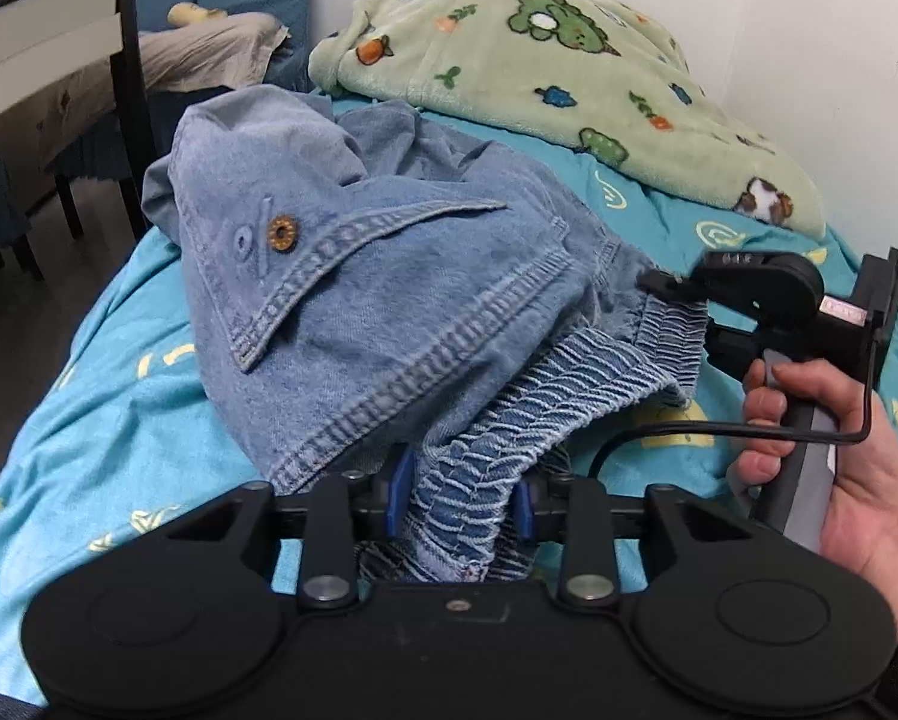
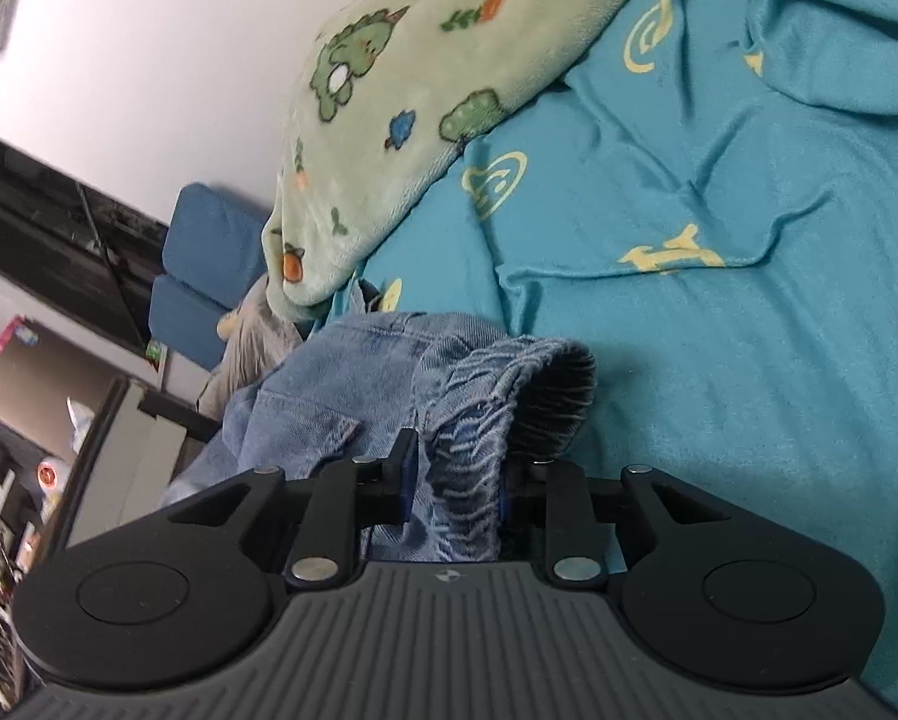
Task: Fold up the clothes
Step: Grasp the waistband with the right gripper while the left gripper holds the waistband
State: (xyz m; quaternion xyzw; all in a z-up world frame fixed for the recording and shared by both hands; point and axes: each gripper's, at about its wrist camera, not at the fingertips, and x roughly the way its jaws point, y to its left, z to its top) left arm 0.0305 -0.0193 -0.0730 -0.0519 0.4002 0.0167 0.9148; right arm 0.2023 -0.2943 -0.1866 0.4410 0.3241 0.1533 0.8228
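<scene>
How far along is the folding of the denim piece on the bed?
Early. Done: both grippers have hold of the elastic waistband of the denim garment, the left gripper and right gripper each clamped on it. In hand: the grip itself. Left: the garment lies bunched on the teal bedspread, no neat fold visible.

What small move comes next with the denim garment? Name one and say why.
Probably draw the two grippers apart along the elastic waistband to pull it taut. The left gripper and the right gripper each pinch that gathered band, while the denim garment lies bunched in a heap on the teal bedspread. It seems to need spreading flat before any fold.
</scene>
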